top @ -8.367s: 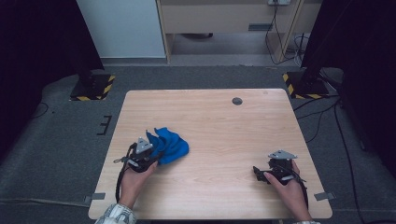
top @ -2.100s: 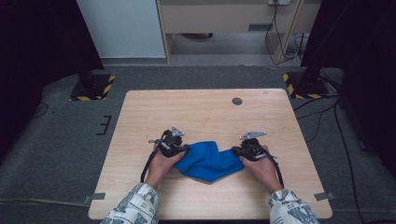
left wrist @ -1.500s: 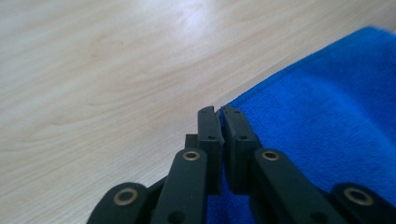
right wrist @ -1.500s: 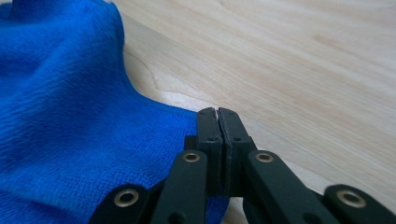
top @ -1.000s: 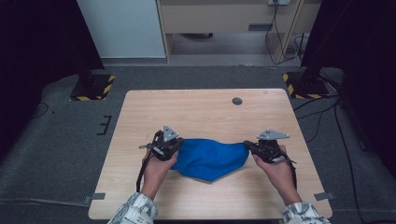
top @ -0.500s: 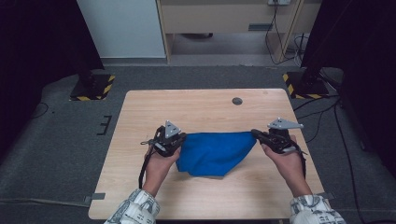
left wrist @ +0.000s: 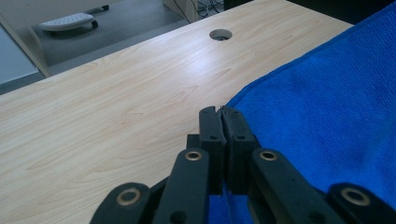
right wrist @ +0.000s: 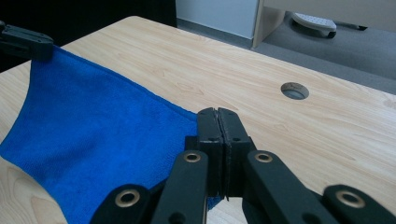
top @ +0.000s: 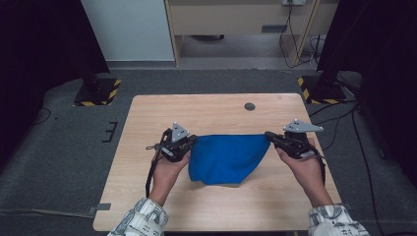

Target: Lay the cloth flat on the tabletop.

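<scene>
Nearest edge of the table point(top: 147, 206): both patterned sleeves point(top: 140, 221) come in from the bottom, forearms angled out toward the middle. Left hand point(top: 167, 167) carries the left gripper point(top: 189, 142), jaws clamped tight on the left corner of the blue cloth point(top: 226, 157); in the left gripper view the jaws are pressed together with the cloth's hem point(left wrist: 280, 79) pinched between them and the fabric running off to the right. Right hand point(top: 305, 164) carries the right gripper point(top: 269, 136), jaws likewise pinched on the cloth's right corner; in the right gripper view the cloth point(right wrist: 93, 135) spreads away to the left, with the other gripper's tip at its far corner. Top edge of the cloth is pulled straight between the two grippers, mid-table; the rest hangs down toward the person in a rounded sag, lower edge on or just above the wood, can't tell which. Beyond it, bare tabletop, then the cable hole point(top: 250, 106) near the far edge. Past the table: grey floor, pale cabinet point(top: 236, 19), hazard-striped stand feet point(top: 96, 93) at both sides.
</scene>
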The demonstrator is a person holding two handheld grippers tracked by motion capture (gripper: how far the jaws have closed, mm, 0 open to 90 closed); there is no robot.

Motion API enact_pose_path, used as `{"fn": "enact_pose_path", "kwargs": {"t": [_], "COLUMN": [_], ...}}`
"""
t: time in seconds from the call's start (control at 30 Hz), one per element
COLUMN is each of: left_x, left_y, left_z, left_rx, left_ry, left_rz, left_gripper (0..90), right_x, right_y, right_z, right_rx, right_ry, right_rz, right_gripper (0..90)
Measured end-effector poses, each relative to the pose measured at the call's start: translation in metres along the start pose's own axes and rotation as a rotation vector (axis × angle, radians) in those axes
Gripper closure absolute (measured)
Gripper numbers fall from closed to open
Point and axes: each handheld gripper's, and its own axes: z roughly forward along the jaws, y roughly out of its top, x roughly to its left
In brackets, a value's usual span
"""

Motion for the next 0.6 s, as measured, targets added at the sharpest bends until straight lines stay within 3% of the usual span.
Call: {"fn": "enact_pose_path", "kwargs": {"t": [0.1, 0.37, 0.6], "left_x": [0.005, 0.015, 0.015], "left_y": [0.002, 0.005, 0.009], "left_z": [-0.002, -0.006, -0.008], "left_rx": [0.005, -0.016, -0.025], "left_ry": [0.01, 0.007, 0.001], "left_rz": [0.003, -0.05, -0.049], "left_gripper": [87.4, 87.4, 87.5], "right_x": [-0.001, -0.003, -0.005], "right_y": [0.001, 0.001, 0.002], "right_z": [-0.001, -0.002, -0.005], "right_rx": [-0.003, 0.0, -0.006], "right_ry": [-0.003, -0.005, -0.008], "right_rz": [-0.001, 0.001, 0.004], "right_gripper": [89.0, 89.0, 89.0]}}
